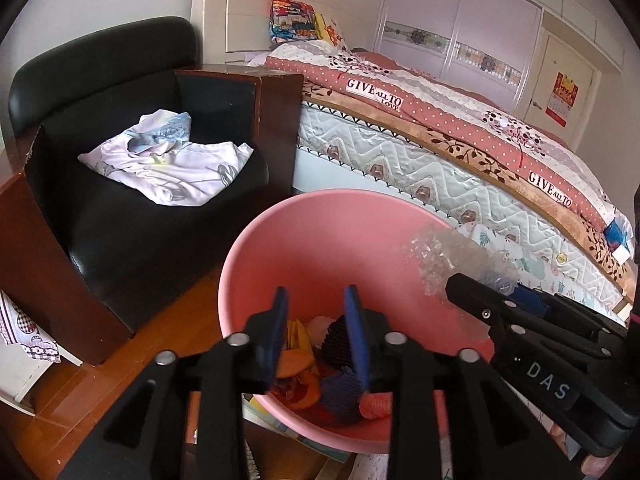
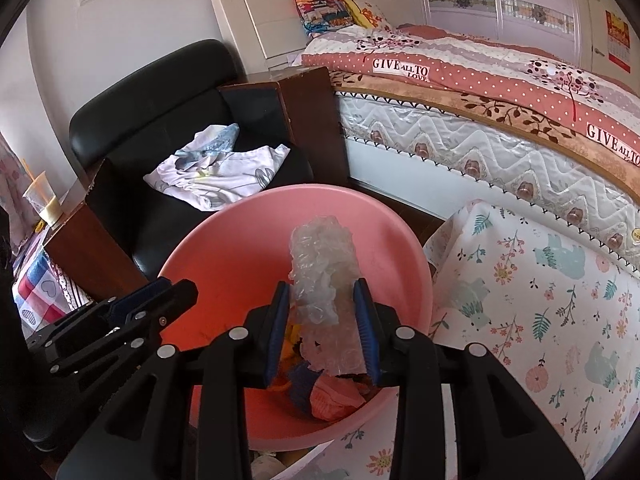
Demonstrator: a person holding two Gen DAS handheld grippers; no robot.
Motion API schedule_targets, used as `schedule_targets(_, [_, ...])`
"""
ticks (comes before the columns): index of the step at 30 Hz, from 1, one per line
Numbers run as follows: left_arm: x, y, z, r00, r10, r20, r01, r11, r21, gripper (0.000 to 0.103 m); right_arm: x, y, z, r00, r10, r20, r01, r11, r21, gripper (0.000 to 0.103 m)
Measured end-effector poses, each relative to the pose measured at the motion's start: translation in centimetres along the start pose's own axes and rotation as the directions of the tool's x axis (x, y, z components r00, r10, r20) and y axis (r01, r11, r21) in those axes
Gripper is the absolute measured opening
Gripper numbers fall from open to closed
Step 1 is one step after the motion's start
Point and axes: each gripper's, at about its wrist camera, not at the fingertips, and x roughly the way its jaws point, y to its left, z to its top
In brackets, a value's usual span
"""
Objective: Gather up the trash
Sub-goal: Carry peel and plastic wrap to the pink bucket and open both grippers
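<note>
A pink bin stands on the floor, also in the right wrist view. It holds orange peel, dark blue pieces and pink scraps. My right gripper is shut on a clear bubble wrap piece and holds it over the bin's mouth. In the left wrist view the right gripper with the bubble wrap reaches in from the right. My left gripper is open and empty above the bin; in the right wrist view it sits at the bin's left rim.
A black armchair with a white garment stands left of the bin. A bed runs along the right. A floral cloth lies right of the bin. A cup stands on a side table at far left.
</note>
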Motion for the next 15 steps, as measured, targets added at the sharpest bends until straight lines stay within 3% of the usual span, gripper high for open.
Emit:
schedule_targets(9, [-0.6,-0.1,0.2,1.0,0.001,0.016,-0.001,1.0,-0.008,0.048,-0.3,-0.2,0.1,1.0,0.022,0.004,-0.022,1.0,0.003,0.036])
schedule_targets(11, [-0.8,-0.2,0.3,1.0,0.004,0.023,-0.004,1.0,-0.009,0.05,-0.5,-0.3,0.2,0.999,0.03,0.009,-0.03,1.0,0.003,0.045])
schedule_targets(15, [-1.2,-0.1,0.4,1.0,0.001,0.03,0.0,1.0,-0.009,0.051,-1.2,-0.4,0.3,0.999,0.038,0.03,-0.039,0.999,0.006,0.047])
